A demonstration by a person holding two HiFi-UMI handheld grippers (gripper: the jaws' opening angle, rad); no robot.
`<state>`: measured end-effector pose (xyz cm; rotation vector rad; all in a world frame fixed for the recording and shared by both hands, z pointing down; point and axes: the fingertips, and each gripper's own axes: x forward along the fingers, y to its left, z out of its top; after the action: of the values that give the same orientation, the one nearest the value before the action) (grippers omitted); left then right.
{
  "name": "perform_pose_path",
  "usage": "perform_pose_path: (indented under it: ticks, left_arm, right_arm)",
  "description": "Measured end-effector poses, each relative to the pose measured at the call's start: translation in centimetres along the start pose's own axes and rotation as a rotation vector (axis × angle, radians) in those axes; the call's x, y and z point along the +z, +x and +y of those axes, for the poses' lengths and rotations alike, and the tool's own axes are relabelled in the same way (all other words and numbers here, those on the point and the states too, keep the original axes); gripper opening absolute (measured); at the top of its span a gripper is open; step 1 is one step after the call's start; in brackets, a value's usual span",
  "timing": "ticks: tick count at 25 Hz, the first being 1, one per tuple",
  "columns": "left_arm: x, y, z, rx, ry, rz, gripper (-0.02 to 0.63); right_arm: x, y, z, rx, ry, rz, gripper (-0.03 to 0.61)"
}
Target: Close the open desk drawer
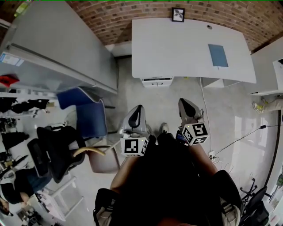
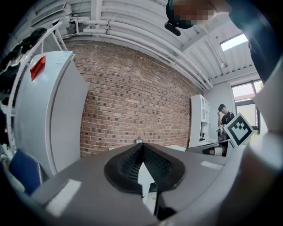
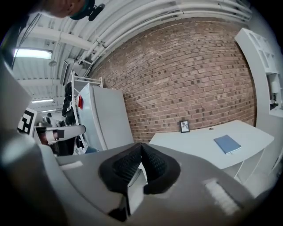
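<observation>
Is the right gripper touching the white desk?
Apart. The head view shows a wide strip of floor between the right gripper and the desk.

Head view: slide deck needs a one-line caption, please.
Left gripper and right gripper, both shut and empty, face a white rectangular desk bearing a flat blue notebook before a red brick wall.

head view: white drawer unit sits under the front edge of the white desk. Only a sliver of its front shows, so open or shut can't be told. small black-framed picture at the desk's back edge: content too small to read. person's dark torso hides the floor at the bottom. white shelf unit is cut off by the right edge. left gripper view: distant person in dark top is too small for detail.
</observation>
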<state>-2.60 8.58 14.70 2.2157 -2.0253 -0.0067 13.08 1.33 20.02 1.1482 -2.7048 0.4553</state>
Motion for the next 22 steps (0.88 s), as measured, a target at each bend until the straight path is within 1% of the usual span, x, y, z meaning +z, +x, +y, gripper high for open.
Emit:
perform_pose_path:
  ticks: [5,12,17,22]
  left_arm:
    - [0.2,-1.1,1.1,-0.034,0.001,-0.008,0.008]
    - [-0.2,-2.0,1.9,-0.083,0.011,-0.029,0.008]
    - [1.0,-2.4,2.6,-0.081,0.011,-0.036,0.008]
    - [1.7,-2.9,3.0,-0.095,0.032,-0.047,0.008]
  right_arm:
    - [0.6,-1.7,2.7,-0.008,-0.002,-0.004,0.003]
    - [1.5,-1.9,4.8,-0.016,-0.002,-0.031,0.003]
    - [1.5,-1.5,5.7,-0.009,0.013,-0.043,0.002]
    - [1.4,-1.2,6.3,-0.004,0.029,-0.044,0.002]
